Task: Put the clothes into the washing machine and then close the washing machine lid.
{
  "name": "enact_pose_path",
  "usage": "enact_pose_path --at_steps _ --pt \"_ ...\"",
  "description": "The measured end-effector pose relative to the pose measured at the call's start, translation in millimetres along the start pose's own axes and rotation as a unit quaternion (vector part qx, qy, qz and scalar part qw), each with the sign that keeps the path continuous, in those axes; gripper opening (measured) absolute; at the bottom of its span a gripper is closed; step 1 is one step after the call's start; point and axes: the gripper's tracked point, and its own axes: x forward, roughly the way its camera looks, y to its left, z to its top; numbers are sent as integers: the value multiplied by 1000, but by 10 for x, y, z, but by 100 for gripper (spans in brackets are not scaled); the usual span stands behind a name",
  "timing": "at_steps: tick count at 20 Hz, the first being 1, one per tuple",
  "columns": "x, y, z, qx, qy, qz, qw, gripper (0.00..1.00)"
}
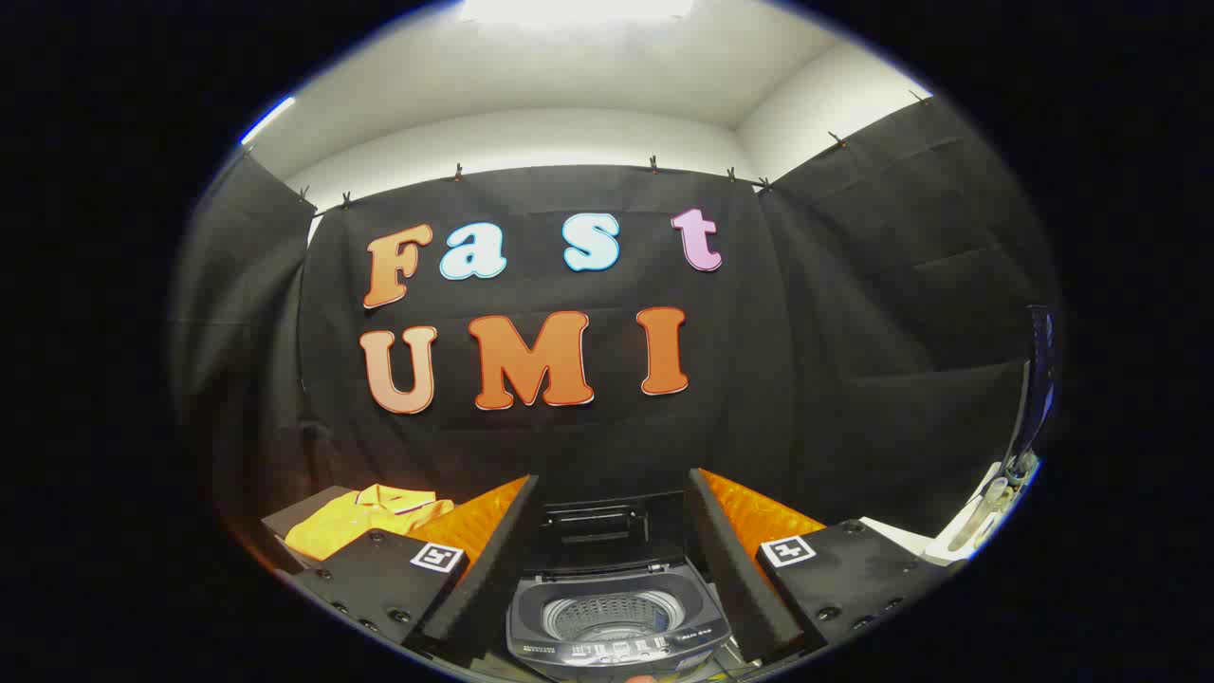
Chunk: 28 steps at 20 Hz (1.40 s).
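Here our gripper [612, 560] is spread open around the washer [615, 621], while the shirt [365, 520] lies off left.

Gripper [615, 569] fingers [493, 560] spread wide, empty

1 fisheye view riding on the gripper [612, 560], looking forward along its 2 spread fingers. It faces the booth's back wall roughly level, with the open washing machine [615, 617] close, just ahead between the fingers; height above the table probably low.
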Motion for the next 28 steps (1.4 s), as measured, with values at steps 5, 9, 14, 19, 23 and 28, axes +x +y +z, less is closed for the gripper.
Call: enact_pose_path --at_steps 5,9,14,19,23,28 --pt "45 157 -7 -9 -3 -15 1000 98" --pt "116 295 -53 -8 -2 -20 1000 98" --pt "162 322 -50 -5 -10 -35 999 98" --pt "120 351 -58 -9 -12 -43 999 98" --pt "108 371 -27 18 -24 -43 999 98" --pt "83 497 -43 47 -31 -14 998 98"
